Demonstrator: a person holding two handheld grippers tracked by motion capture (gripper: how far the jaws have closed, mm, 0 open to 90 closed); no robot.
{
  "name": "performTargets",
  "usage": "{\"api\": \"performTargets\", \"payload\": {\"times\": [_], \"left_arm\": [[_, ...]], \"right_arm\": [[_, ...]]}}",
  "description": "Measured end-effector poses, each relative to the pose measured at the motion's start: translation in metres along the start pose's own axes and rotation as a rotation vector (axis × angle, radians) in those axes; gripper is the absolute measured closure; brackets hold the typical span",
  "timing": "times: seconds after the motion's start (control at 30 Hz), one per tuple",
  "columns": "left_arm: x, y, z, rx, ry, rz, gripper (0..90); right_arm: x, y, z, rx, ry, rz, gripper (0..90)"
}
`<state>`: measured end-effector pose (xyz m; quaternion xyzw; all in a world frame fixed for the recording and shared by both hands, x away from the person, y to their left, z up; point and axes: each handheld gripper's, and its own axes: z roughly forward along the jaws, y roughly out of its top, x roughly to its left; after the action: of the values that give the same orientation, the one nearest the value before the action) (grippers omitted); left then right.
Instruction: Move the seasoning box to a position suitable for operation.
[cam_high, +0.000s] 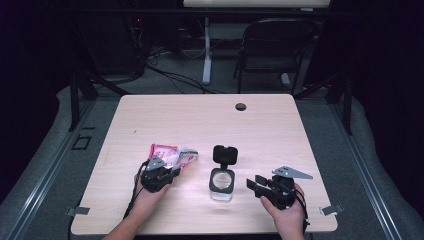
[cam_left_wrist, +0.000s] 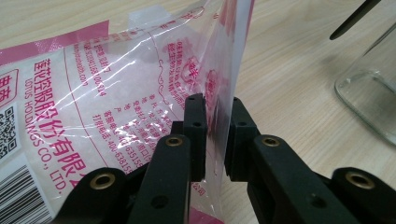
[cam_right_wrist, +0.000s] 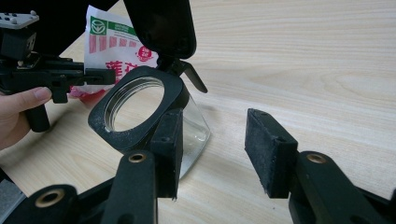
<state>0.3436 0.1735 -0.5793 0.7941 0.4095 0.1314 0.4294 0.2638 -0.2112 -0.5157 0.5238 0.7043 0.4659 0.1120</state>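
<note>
On the table's left side, the left gripper pinches the bag's edge, likely to lift it for pouring. Nearby the right gripper waits, jaws apart, beside the open jar.

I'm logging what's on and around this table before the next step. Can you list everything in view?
plastic bag: one, clear with pink and white print, left of centre on the table, an edge standing between the left tool's pads
glass jar: one, clear with a black collar and its black flip lid open, centre front
table: one, light wood, with a round hole near the far edge
folding chair: one, dark, on the floor behind the table
left tool: one, black, shut on the bag's edge
right tool: one, black, jaws open, just right of the jar
hands: two, at the table's near edge
</note>
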Motion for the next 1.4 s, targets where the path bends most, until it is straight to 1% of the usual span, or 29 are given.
{"api": "performTargets", "payload": {"times": [0.07, 0.1, 0.17, 0.3, 0.4, 0.43, 0.7, 0.73, 0.83, 0.87, 1.03, 1.07, 1.4], "left_arm": [[0.0002, 0.0001, 0.0000, 0.000, 0.006, -0.005, 82.5], [0.0008, 0.0001, 0.0000, 0.001, -0.002, -0.006, 82.8], [0.0005, 0.0000, 0.0002, 0.000, -0.001, -0.012, 83.0], [0.0012, 0.0000, 0.0004, 0.000, 0.003, -0.011, 84.2], [0.0023, 0.0002, 0.0003, 0.003, 0.010, -0.010, 85.9], [0.0026, 0.0001, 0.0003, 0.003, 0.004, -0.014, 87.0], [0.0033, 0.0005, 0.0002, -0.001, 0.008, -0.021, 89.5], [0.0035, 0.0008, -0.0001, 0.000, 0.010, -0.015, 89.7], [0.0034, 0.0011, -0.0003, 0.000, 0.009, -0.013, 89.8], [0.0031, 0.0012, -0.0004, 0.001, 0.015, -0.014, 89.9], [0.0033, 0.0015, -0.0009, -0.001, 0.009, -0.019, 89.9], [0.0038, 0.0017, -0.0011, 0.001, 0.001, -0.019, 90.0], [0.0045, 0.0036, -0.0042, 0.000, -0.005, -0.023, 90.0]], "right_arm": [[-0.0001, -0.0001, -0.0004, -0.007, 0.004, 0.005, 57.1], [-0.0002, -0.0001, -0.0008, -0.009, 0.002, 0.005, 57.1], [-0.0001, -0.0004, -0.0008, -0.011, 0.003, 0.005, 57.1], [0.0000, -0.0009, 0.0002, 0.003, 0.001, -0.003, 57.0], [0.0003, -0.0013, 0.0013, -0.001, 0.005, 0.001, 57.1], [0.0002, -0.0014, 0.0013, 0.002, 0.004, 0.002, 57.1], [-0.0013, -0.0022, 0.0010, 0.000, 0.004, 0.008, 57.2], [-0.0012, -0.0024, 0.0010, -0.001, 0.004, 0.008, 57.2], [-0.0012, -0.0026, 0.0009, -0.001, 0.004, 0.008, 57.2], [-0.0012, -0.0027, 0.0008, 0.000, 0.001, 0.008, 57.2], [-0.0016, -0.0032, 0.0011, -0.001, -0.002, 0.009, 57.2], [-0.0016, -0.0033, 0.0012, -0.001, 0.000, 0.009, 57.2], [-0.0022, -0.0034, 0.0012, 0.002, 0.001, 0.008, 57.2]]}}
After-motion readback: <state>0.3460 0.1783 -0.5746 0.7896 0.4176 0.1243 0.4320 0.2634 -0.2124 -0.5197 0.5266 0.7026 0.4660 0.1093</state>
